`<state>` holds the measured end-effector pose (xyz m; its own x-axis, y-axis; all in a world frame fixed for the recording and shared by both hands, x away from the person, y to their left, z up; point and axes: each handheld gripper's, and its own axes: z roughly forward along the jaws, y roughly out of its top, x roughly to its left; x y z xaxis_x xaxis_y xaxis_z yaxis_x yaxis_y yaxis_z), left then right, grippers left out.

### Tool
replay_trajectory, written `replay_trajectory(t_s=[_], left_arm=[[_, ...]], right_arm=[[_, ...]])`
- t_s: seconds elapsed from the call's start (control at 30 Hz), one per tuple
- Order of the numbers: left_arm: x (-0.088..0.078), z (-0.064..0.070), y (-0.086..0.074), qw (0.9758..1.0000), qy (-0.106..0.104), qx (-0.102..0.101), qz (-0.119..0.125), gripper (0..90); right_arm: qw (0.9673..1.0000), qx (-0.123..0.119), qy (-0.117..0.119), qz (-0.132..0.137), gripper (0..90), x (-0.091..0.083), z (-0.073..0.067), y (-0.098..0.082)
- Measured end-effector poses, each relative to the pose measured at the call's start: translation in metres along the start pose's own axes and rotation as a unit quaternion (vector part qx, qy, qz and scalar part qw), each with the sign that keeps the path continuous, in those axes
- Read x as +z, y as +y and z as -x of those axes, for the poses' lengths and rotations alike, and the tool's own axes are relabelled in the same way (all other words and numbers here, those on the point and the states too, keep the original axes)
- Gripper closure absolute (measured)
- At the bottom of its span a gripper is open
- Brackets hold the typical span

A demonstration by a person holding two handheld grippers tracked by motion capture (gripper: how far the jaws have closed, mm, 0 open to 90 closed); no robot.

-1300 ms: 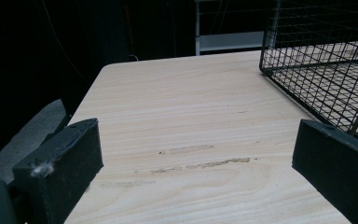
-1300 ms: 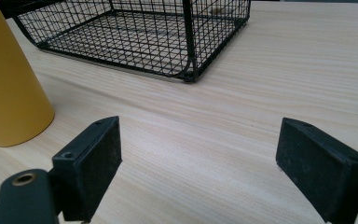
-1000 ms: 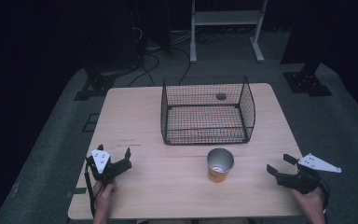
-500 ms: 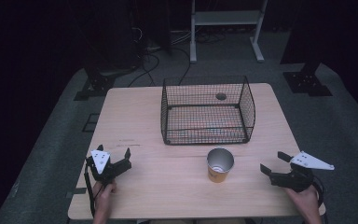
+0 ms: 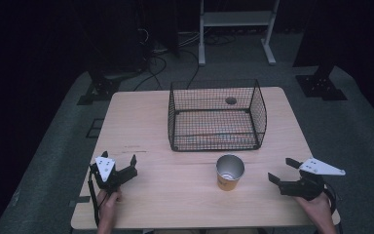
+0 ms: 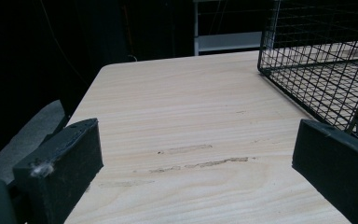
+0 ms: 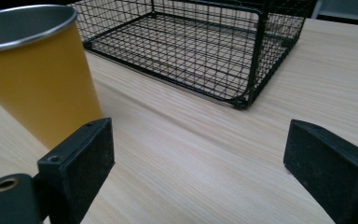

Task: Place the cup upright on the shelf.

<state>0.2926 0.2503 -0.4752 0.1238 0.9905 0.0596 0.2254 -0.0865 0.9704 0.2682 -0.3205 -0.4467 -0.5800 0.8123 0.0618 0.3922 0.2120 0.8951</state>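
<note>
Two grippers, both ours, sit at the near edge of the table [image 5: 151, 122], one per hand. We hold the right gripper [image 5: 283, 171] near the table's right corner w/ its jaws spread wide and nothing between them; it points left toward the cup [image 5: 230, 172]. Cup is upright on the wood, yellow outside, metal rim and inside, abt midway along the near half of the table and just in front of the wire basket [image 5: 216, 116]. From the high view the cup and the right gripper are apart, w/ bare wood between them. In the right gripper view the cup [image 7: 35, 70] stands close, just past the left-hand jaw, not between the two jaws and not touching as far as we can tell; the basket [image 7: 200, 42] lies beyond it, its corner near the middle of that view.

Left gripper [image 5: 120, 163] is near the table's left front corner, well apart from the cup, jaws also wide and holding nothing. In the left gripper view its jaws frame bare wood w/ a few faint scuff marks [image 6: 198, 163], and the basket's [image 6: 326, 60] mesh wall shows at upper right.

Basket is black wire, open on top, sitting towards the far middle of the table, empty so far as we see. We can't tell if anything is in the cup
</note>
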Motion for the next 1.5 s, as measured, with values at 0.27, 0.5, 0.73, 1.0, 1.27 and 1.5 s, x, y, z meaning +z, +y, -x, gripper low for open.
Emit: replay_trajectory(t_s=[0.27, 0.5, 0.73, 1.0, 1.27, 1.5], left_arm=[[0.000, 0.000, 0.000, 1.0000, 0.000, 0.000, 0.000, 0.8], [0.000, 0.000, 0.000, 1.0000, 0.000, 0.000, 0.000, 0.8], [0.000, 0.000, 0.000, 1.0000, 0.000, -0.001, 0.000, 0.8], [0.000, 0.000, 0.000, 1.0000, -0.001, 0.000, 0.000, 0.8], [0.000, 0.000, 0.000, 1.0000, -0.001, 0.001, 0.000, 0.8], [0.000, 0.000, 0.000, 1.0000, -0.001, 0.000, 0.001, 0.8]], right_arm=[[0.9998, -0.016, 0.012, -0.005, 5.1, 0.000, -0.007, 0.007], [0.9993, -0.024, 0.025, -0.012, 3.1, 0.004, -0.012, 0.009], [0.9982, -0.035, 0.046, -0.016, 2.9, 0.006, -0.022, 0.011], [0.9967, -0.046, 0.062, -0.024, 2.5, 0.010, -0.031, 0.014], [0.9948, -0.057, 0.079, -0.028, 1.9, 0.013, -0.039, 0.017], [0.9927, -0.067, 0.094, -0.036, 1.9, 0.018, -0.048, 0.019]])
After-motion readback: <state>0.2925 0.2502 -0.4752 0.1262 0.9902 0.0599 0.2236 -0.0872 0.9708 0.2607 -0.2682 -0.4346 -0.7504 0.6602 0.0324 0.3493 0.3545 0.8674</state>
